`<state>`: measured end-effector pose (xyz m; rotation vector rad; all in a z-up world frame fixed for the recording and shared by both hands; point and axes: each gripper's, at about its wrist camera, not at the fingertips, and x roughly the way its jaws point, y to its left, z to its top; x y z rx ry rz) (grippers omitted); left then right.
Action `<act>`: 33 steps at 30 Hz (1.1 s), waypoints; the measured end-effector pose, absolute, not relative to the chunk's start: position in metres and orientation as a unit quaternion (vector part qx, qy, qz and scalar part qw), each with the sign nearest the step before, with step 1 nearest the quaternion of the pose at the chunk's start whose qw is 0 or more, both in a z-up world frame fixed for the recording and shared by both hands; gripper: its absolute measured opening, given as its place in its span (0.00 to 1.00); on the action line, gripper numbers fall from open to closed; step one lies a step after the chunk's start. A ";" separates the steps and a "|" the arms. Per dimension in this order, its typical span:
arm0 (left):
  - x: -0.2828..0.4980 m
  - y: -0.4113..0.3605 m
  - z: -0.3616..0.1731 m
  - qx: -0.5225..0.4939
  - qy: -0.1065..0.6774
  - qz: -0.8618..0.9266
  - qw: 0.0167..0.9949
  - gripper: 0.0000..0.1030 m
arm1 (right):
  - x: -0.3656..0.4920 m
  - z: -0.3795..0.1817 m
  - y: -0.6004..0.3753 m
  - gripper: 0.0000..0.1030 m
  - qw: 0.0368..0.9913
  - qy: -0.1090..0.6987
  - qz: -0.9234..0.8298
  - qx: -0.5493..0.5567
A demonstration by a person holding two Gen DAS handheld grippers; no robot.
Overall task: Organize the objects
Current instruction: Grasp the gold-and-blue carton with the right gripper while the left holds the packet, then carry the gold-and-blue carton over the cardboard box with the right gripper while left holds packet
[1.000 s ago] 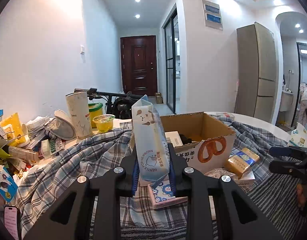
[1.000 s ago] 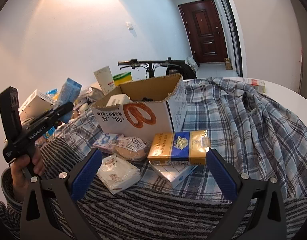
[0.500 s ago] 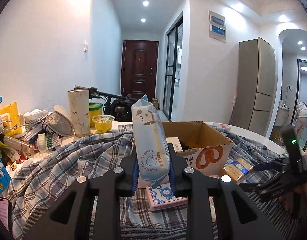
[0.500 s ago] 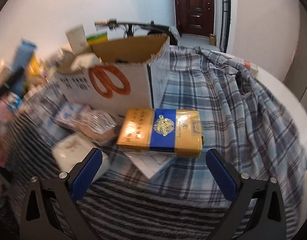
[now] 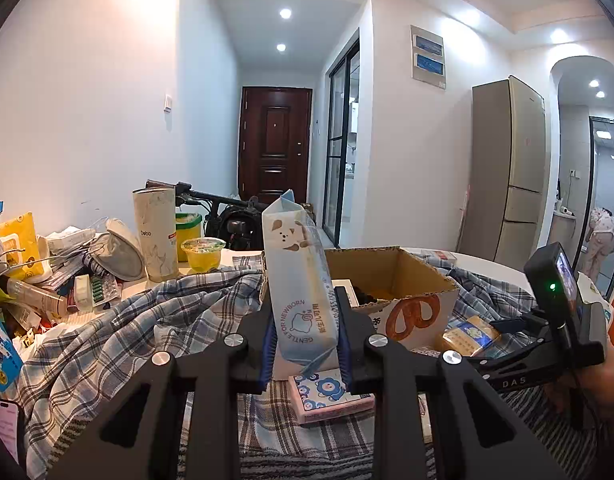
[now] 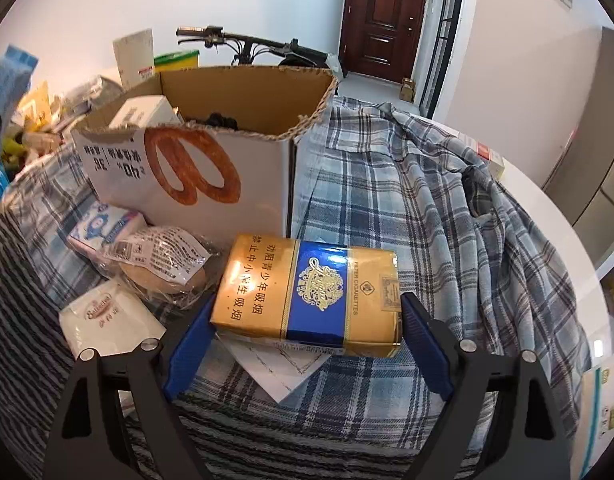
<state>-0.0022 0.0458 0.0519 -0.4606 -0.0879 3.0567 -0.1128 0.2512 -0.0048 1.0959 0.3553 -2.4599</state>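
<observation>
My left gripper [image 5: 305, 344] is shut on a pale blue tissue pack [image 5: 297, 280] and holds it upright above the plaid cloth, in front of the open cardboard box [image 5: 411, 280]. My right gripper [image 6: 307, 332] is open, its jaws on either side of a gold and blue cigarette carton [image 6: 307, 292] that lies on a white box by the cardboard box [image 6: 195, 168]. The right gripper also shows in the left wrist view [image 5: 503, 332], beside the carton [image 5: 471, 334].
A pink tissue pack [image 5: 331, 396] lies below the left gripper. A wrapped bun [image 6: 163, 260] and a white packet [image 6: 107, 320] lie left of the carton. Clutter with a tall cup [image 5: 155, 236] fills the table's left. Plaid cloth [image 6: 447, 220] covers the round table.
My right gripper has moved forward and down onto the cigarette carton, its jaws now around it. The left gripper has kept the tissue pack and risen slightly.
</observation>
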 end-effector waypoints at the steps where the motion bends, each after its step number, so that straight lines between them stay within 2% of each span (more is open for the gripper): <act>1: -0.002 0.046 0.052 -0.149 -0.029 0.988 0.025 0.25 | -0.111 -0.004 0.252 0.85 0.212 0.122 -0.887 0.392; 20: -0.008 0.048 0.048 -0.169 -0.033 0.985 0.026 0.25 | -0.088 0.023 0.256 0.85 0.238 0.113 -0.913 0.312; 33: -0.010 0.048 0.047 -0.175 -0.033 0.984 0.025 0.25 | -0.065 0.124 0.239 0.85 0.314 0.114 -0.925 0.181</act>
